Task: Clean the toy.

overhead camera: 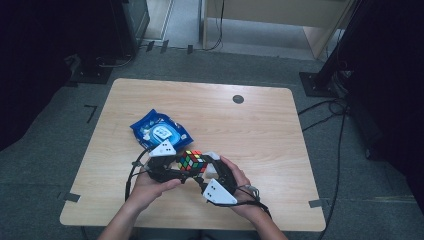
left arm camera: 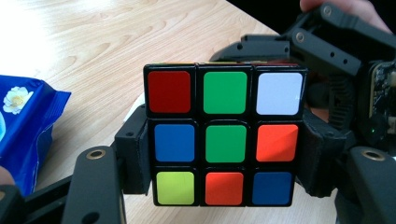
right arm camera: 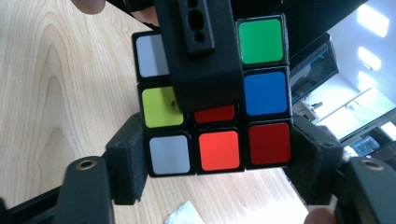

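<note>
Puzzle cube [overhead camera: 192,162] is held off the table [overhead camera: 260,130] near the front edge, between both hands; as a cube it has no long axis. In the left gripper view a green-centred face is turned square to the camera, rows level. Left gripper [left arm camera: 224,158] is clamped on the cube's lower layers, pads pressed on opposite sides. Right gripper [right arm camera: 219,156] is likewise closed on the bottom layer, jaws spread to cube width. A blue packet [overhead camera: 161,131] lies just behind.

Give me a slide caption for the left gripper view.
Left gripper clamps a scrambled puzzle cube above the wooden table, blue packet alongside.
</note>
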### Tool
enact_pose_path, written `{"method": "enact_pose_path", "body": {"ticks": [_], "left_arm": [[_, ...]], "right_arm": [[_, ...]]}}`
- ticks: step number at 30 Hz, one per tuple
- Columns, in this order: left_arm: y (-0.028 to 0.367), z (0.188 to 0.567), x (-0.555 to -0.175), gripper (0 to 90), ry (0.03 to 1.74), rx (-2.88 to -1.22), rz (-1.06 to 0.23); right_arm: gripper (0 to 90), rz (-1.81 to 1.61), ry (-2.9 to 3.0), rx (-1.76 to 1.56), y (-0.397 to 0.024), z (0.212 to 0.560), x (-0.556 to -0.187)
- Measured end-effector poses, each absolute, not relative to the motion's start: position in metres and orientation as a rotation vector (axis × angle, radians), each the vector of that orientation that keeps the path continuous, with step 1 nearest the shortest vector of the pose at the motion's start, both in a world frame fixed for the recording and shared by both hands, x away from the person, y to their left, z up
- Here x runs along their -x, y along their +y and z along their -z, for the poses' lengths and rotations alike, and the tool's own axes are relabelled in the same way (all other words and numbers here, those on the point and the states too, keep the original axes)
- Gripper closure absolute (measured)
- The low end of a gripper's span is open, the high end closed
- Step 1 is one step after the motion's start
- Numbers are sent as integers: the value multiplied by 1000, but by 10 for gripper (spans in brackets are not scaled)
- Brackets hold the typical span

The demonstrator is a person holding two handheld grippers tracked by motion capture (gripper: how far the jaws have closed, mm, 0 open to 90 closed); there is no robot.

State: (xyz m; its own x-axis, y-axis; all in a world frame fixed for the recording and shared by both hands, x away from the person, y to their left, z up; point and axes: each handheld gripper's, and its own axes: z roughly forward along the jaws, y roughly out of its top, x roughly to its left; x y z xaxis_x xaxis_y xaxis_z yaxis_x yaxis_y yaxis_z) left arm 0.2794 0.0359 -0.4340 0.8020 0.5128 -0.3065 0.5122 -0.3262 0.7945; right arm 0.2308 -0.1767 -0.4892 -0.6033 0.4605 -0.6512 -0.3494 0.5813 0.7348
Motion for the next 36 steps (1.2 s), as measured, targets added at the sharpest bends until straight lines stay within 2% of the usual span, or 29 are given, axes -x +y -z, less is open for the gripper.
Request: {"method": "enact_pose_path", "body": {"ticks": [8, 12, 15, 19, 23, 26, 32, 34, 36], "left_arm": [[42, 428, -278, 305, 738, -1866, 9], [61, 416, -277, 303, 730, -1724, -10], [65, 414, -278, 313, 757, -1706, -49], [48, 431, -282, 329, 763, -1773, -80], [14, 457, -287, 348, 772, -1892, -99], [-13, 471, -290, 367, 786, -1953, -112], [-61, 491, -299, 401, 884, -2085, -221], [-71, 502, -303, 440, 922, -2162, -284], [-73, 509, -305, 525, 921, -2227, -331]], "right_arm": [[347, -1260, 1968, -189, -186, 484, -232], [348, -1258, 1984, -264, -201, 483, -237], [347, -1288, 1969, -383, -220, 478, -245], [347, -1244, 1990, -508, -250, 472, -253], [347, -1244, 2001, -662, -275, 466, -244], [346, -1249, 1993, -747, -287, 469, -233], [347, -1374, 2015, -931, -304, 480, -222], [347, -1392, 1995, -948, -308, 480, -223], [346, -1430, 1967, -990, -312, 481, -224]]}}
